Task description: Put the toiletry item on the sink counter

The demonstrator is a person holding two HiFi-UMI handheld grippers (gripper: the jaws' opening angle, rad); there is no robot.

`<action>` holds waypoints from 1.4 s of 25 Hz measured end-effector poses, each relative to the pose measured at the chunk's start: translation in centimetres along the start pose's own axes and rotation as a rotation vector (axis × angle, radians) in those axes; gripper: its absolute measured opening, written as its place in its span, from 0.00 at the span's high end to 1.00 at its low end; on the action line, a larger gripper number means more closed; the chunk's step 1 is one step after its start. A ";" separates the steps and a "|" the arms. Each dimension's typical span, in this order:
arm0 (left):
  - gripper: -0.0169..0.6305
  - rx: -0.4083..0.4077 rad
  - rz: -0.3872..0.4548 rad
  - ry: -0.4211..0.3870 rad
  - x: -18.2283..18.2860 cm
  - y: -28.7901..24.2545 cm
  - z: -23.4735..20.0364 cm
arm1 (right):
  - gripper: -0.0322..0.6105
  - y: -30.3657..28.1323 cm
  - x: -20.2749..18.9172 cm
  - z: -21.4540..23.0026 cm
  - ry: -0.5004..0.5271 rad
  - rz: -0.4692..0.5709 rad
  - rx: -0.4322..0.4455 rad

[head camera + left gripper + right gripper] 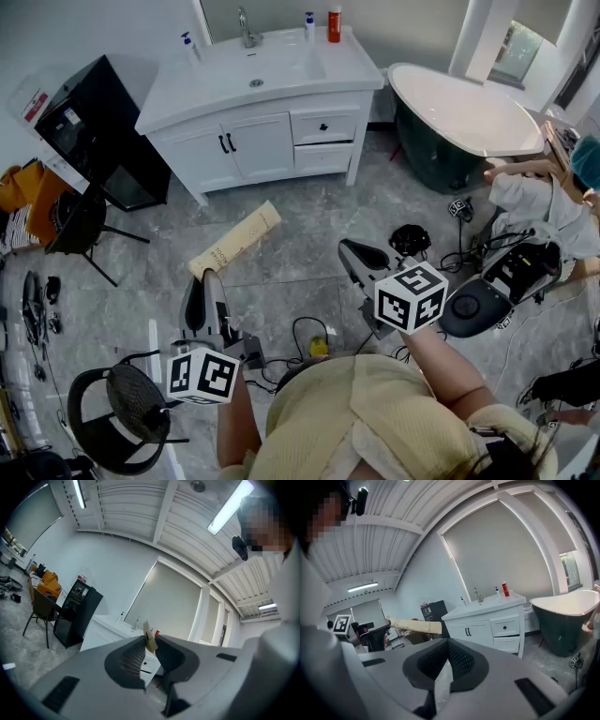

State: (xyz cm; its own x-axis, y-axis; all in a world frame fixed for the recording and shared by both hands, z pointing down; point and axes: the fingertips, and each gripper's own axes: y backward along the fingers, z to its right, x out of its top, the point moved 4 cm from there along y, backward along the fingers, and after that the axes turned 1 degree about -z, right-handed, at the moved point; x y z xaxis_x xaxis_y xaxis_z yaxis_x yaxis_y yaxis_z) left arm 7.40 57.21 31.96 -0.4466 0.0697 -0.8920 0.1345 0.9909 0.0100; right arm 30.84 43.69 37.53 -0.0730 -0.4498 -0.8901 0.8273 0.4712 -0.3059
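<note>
A long tan toiletry box (235, 240) juts out over the grey floor, and my left gripper (207, 278) is shut on its near end. In the left gripper view only the box's end (149, 636) shows, pinched between the dark pads. The white sink counter (220, 82) stands across the floor ahead, well beyond the box. My right gripper (351, 249) hovers to the right of the box with its jaws shut and nothing in them. From the right gripper view the box (415, 626) shows side on at the left, and the counter (487, 609) lies ahead.
On the counter stand a faucet (247, 33), a red bottle (334, 22) and small pump bottles (308, 23). A bathtub (464, 111) sits at the right, a black cabinet (97, 131) at the left. Chairs (131, 405), cables (309, 333) and another person (548, 202) surround me.
</note>
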 end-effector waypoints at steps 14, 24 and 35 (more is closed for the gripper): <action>0.82 -0.013 -0.034 0.012 0.4 -1.7 -2.9 | 0.91 -3.4 0.3 -0.9 -0.018 -0.008 -0.001; 0.82 -0.034 -0.050 0.008 0.3 -3.1 -3.6 | 0.91 -4.8 0.7 -0.8 -0.011 -0.004 -0.016; 0.82 -0.031 -0.048 0.008 -0.1 -7.9 -3.8 | 0.91 -8.8 2.5 2.2 -0.010 0.001 0.006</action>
State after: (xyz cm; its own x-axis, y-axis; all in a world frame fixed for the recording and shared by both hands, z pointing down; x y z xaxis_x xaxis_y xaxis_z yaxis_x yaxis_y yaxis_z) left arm 3.07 49.76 33.72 -0.4588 0.0231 -0.8883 0.0852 0.9962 -0.0180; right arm 24.62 36.78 38.74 -0.0662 -0.4571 -0.8870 0.8305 0.4675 -0.3028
